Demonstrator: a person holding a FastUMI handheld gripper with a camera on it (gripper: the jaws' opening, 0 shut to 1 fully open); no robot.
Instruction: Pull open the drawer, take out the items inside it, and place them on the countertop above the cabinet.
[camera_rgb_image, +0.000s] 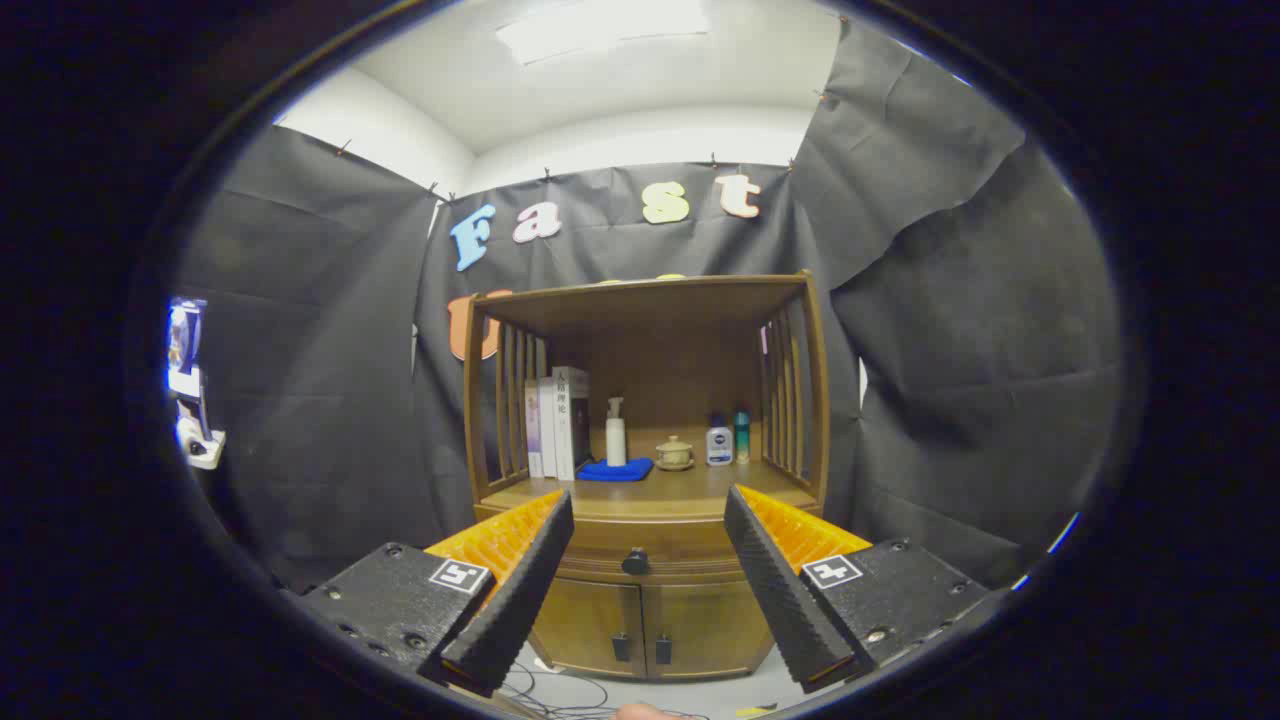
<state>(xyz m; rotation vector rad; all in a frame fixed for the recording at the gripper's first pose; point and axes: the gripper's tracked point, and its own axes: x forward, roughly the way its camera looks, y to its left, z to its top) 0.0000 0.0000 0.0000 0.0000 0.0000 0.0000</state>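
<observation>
Gripper (648, 520) spread wide, closed drawer (640, 548) with dark knob (635, 561) beyond its fingers, wooden cabinet (645, 470) ahead

Gripper (648, 515) level, facing forward, jaws spread wide apart, holding nothing

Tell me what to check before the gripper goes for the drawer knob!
1. Gripper open wide enough for the knob: ok.
2. Knob lined up between the fingers, beyond their tips: ok.
3. Drawer shut, waiting to be pulled: ok.
4. Bare countertop in front of the blue cloth for landing things: ok.
5. What's inside the drawer: cannot tell.
6. Fingers touching the knob already: not ok, still apart.
</observation>
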